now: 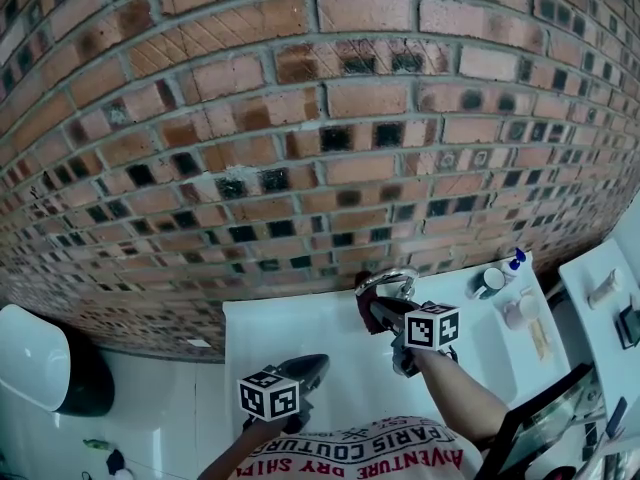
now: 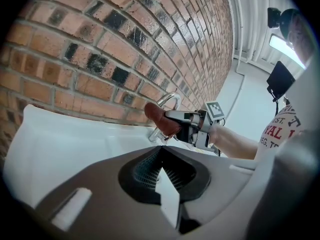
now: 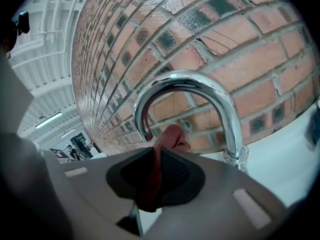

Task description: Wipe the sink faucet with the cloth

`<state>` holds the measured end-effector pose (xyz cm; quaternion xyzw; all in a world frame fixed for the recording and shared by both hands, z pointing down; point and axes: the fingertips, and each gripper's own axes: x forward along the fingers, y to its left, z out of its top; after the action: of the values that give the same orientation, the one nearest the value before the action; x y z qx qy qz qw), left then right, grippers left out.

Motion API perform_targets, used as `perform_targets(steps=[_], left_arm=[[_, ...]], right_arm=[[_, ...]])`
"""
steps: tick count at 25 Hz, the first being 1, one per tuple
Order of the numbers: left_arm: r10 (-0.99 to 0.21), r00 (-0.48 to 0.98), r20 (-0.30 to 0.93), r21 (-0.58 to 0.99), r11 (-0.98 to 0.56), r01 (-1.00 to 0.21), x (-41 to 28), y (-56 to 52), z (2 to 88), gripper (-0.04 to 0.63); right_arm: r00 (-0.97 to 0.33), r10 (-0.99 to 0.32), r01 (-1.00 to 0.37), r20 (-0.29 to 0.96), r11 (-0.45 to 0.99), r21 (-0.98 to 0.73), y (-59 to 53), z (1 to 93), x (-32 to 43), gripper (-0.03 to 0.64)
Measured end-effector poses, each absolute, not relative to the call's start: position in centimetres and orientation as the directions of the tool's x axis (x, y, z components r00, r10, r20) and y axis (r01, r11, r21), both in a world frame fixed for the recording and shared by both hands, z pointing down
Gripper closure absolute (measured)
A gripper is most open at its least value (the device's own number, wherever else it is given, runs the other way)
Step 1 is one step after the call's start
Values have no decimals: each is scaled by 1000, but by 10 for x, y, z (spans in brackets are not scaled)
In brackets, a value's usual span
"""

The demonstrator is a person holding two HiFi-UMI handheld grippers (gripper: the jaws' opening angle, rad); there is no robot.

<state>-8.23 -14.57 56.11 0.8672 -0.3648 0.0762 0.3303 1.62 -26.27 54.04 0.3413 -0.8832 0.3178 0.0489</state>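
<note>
The 2 jaws of the right gripper (image 3: 156, 154) are clamped on a reddish-brown cloth (image 3: 172, 136). A fold of it runs down between the ribbed black pads, and its bunched end pokes out past the tips. That end sits under the arch of the chrome gooseneck faucet (image 3: 200, 84), just beside the downturned spout. Actual contact cannot be made out. In the left gripper view the same cloth (image 2: 161, 118) shows in front of the faucet (image 2: 167, 101), with the right gripper (image 2: 187, 126) level behind it. The left gripper (image 2: 160, 151) has its 2 jaws closed tip to tip with nothing between them, and it hangs over the white sink basin (image 2: 75, 139), well apart from the faucet. From the head view, the right gripper (image 1: 385, 313) reaches to the faucet (image 1: 395, 278) at the back edge of the sink (image 1: 300, 323). The left gripper (image 1: 315, 366) is lower and nearer the person. A red-and-dark brick wall (image 1: 300, 118) rises behind the sink.
</note>
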Motion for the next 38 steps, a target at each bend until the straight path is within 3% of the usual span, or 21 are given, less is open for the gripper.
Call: perform_targets(steps=[16, 38], left_arm=[[-586, 732, 348, 480, -559, -676, -69, -122, 536, 595], [-601, 730, 326, 444, -585, -679, -63, -66, 519, 595]], right_arm=[[-854, -401, -519, 331, 690, -505, -143, 544, 2, 571], [-873, -384, -486, 301, 733, -475, -84, 522, -9, 574]])
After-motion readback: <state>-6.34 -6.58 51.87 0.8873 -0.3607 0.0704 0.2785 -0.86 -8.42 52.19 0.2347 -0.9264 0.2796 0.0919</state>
